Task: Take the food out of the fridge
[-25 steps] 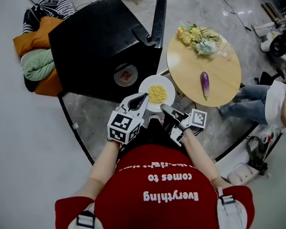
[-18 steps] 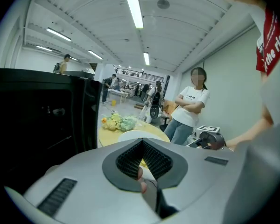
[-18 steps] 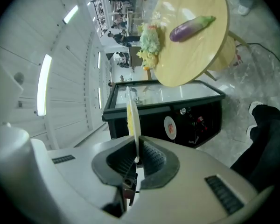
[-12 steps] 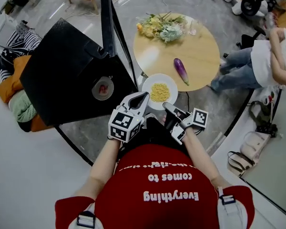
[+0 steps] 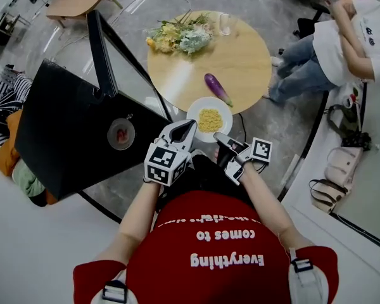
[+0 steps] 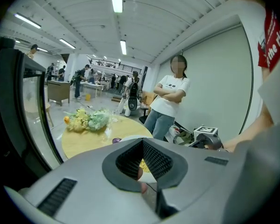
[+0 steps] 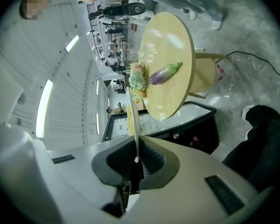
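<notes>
Head view: plate [image 5: 193, 114] of yellow food [image 5: 209, 120] out of the fridge [image 5: 63, 125], at the round table's [image 5: 240, 56] near edge, left gripper [image 5: 185, 130] and right gripper [image 5: 219, 138] equally close on its near rim; left gripper view: pinched shut on that rim, table dead ahead; right gripper view: clamped on the edge-on plate too.

The person wears a red T-shirt [image 5: 209, 258] with white lettering and buckled shoulder straps [image 5: 114, 291]; the left hand-held gripper [image 5: 184, 130] and right hand-held gripper [image 5: 221, 139] are pale grey, with black-and-white marker cubes [image 5: 164, 164].
</notes>
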